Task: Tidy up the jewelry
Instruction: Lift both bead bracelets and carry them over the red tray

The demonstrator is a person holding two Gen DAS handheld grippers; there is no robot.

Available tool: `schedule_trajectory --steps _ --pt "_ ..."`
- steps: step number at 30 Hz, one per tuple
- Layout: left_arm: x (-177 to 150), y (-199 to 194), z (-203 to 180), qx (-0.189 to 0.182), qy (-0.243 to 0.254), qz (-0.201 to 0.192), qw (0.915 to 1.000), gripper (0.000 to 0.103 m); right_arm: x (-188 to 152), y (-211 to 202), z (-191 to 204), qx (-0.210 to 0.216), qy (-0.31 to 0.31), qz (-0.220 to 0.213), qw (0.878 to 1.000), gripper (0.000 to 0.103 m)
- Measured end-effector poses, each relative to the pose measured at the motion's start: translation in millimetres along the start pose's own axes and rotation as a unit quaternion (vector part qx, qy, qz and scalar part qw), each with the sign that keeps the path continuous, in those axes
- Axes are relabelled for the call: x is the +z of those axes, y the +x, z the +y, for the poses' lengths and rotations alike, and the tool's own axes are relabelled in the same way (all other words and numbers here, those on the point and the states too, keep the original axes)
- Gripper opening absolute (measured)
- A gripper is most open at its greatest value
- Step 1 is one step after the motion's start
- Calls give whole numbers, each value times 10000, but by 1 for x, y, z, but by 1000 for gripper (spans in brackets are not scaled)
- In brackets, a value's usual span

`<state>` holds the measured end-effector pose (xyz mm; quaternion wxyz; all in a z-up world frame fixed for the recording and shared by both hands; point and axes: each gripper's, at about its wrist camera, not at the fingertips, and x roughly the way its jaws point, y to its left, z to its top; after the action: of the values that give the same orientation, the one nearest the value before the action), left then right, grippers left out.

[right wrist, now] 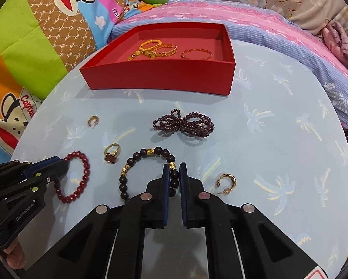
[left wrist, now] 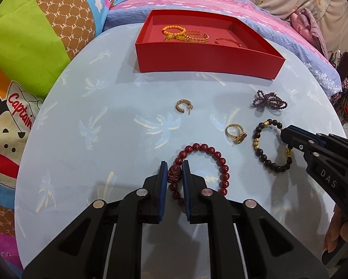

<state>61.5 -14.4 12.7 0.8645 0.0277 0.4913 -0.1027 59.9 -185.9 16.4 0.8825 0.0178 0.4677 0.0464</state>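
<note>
1. On a round pale blue surface point(left wrist: 104, 139) printed with palm trees, loose jewelry lies in front of a shallow red box point(left wrist: 209, 58).
2. Left claw point(left wrist: 175, 172), seen from its own camera, is clenched on a red bead bracelet point(left wrist: 211, 153); its blue pads point(left wrist: 164, 176) press either side of the bracelet's carved dark red charm, and the rest of the loop lies on the surface.
3. Right claw point(right wrist: 174, 174) is clenched on a dark bead bracelet point(right wrist: 136, 160) with gold spacer beads; its pads point(right wrist: 166, 179) squeeze the beads on the loop's right side, just below a gold bead. The rest of that loop lies flat on the surface.
4. Between the two bracelets sits a gold ring point(left wrist: 235, 133) with a dark red clover-shaped top, touching neither.
5. Beyond the dark bracelet, nearer the box, lies a bundle of small purple beads point(right wrist: 184, 124) looped like a bow.
6. One gold hoop earring point(left wrist: 183, 107) lies left of centre on the surface; a second gold hoop earring point(right wrist: 226, 182) lies just right of the right claw.
7. Inside the red box rest an orange bead bracelet point(right wrist: 148, 44), gold chain pieces point(right wrist: 164, 50) tangled against it, and a thin reddish-gold bangle point(right wrist: 196, 53) apart to their right.
8. Behind the surface are bright cartoon-print bedding point(left wrist: 34, 46) and a pink and blue blanket point(left wrist: 209, 2).
</note>
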Motion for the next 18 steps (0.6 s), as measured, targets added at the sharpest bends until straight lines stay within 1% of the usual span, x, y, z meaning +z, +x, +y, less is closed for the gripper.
schedule_trajectory --steps 5,10,14,18 --pt "8 -20 -6 -134 97 -154 9997 12 5 -25 3 61 -12 -206 9998 8" --pt "25 -42 -15 -269 206 -331 9989 12 23 -53 -1 77 40 -460 9989 8" --pt "48 -58 -24 -326 314 -579 9973 12 46 -69 -12 64 134 -652 9978 8" --pt "86 -70 -31 -484 381 -888 9941 12 79 -74 -17 40 70 -905 9959 8"
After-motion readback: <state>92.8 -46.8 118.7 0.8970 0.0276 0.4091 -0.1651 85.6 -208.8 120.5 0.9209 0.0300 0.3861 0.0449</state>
